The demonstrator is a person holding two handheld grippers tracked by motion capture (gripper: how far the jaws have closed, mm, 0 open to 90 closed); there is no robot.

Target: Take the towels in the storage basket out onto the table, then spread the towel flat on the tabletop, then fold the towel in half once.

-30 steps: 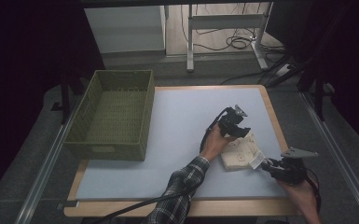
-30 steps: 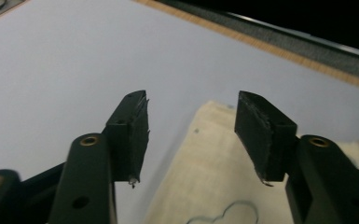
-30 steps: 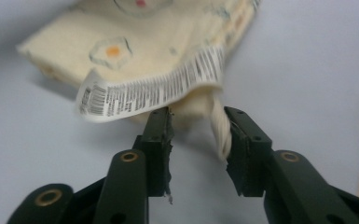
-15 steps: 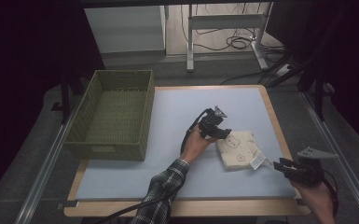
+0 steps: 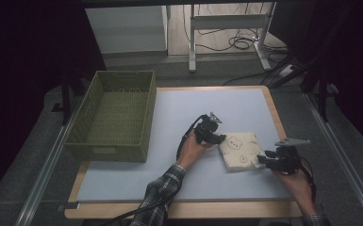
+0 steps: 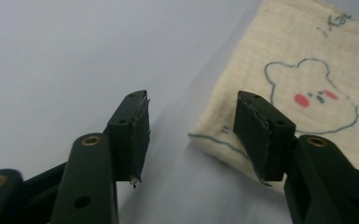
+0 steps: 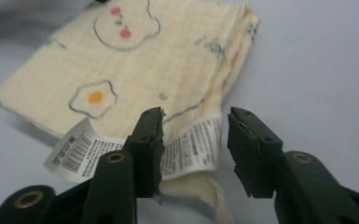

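Cloth (image 5: pixel 239 150), folded cream gauze printed with a bear and an egg, lies on the smooth pale mat (image 5: pixel 169 165). Right gripper (image 7: pixel 193 149), jaws just opening, straddles its white label (image 7: pixel 186 147) untouched; left gripper (image 6: pixel 191 135) gapes at a corner. Beyond, a woven green basket (image 5: pixel 113 117).

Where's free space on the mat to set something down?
Free: the mat between the basket and the folded cloth, and the front strip near the table edge. Crowded: around the cloth, with the left hand-held gripper and right hand-held gripper flanking it.

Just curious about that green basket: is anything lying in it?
No, the basket shows only its bare woven floor; the folded cloth lies on the table.
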